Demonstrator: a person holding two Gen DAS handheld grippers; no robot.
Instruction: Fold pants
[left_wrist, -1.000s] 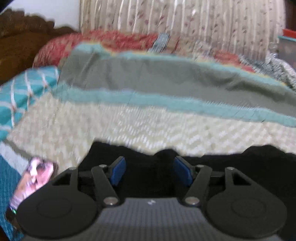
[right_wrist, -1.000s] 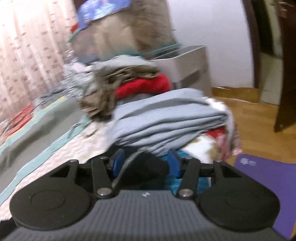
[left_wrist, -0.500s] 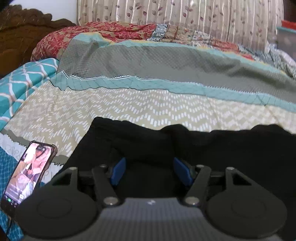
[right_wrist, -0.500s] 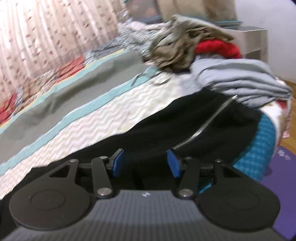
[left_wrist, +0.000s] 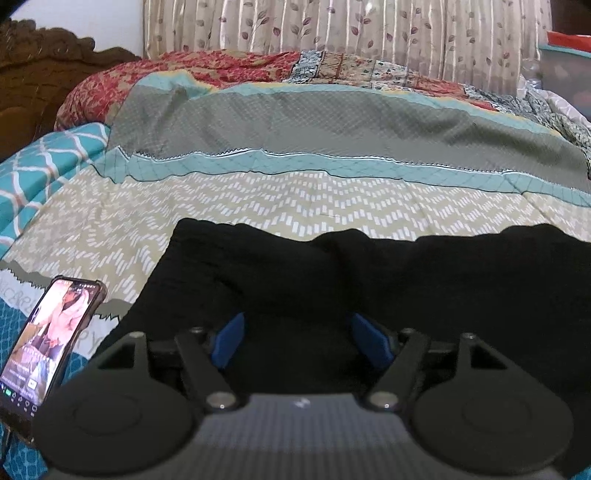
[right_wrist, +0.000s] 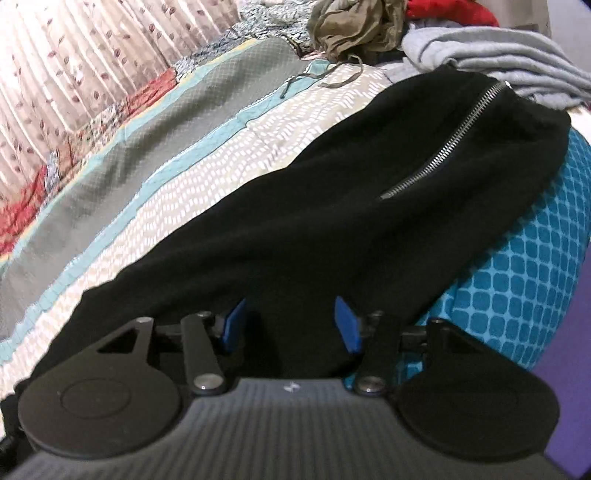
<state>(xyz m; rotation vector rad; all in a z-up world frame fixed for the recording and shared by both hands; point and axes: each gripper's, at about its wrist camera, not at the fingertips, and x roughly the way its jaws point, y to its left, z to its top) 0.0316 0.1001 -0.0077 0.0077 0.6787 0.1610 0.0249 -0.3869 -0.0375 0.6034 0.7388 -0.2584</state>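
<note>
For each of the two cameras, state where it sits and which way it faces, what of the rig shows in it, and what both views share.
Left wrist: sits low at the bed's near edge, faces across the black pants to the curtain; phone at left; left gripper open.
Right wrist: faces along the pants toward the zipper and clothes pile; right gripper open.
Shared: pants, bedspread, curtain.

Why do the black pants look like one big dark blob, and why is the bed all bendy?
Left wrist view: the pants are so dark their folds vanish; the fisheye lens bows the quilt. Right wrist view: only the zipper glints; the curtain is washed out.
</note>
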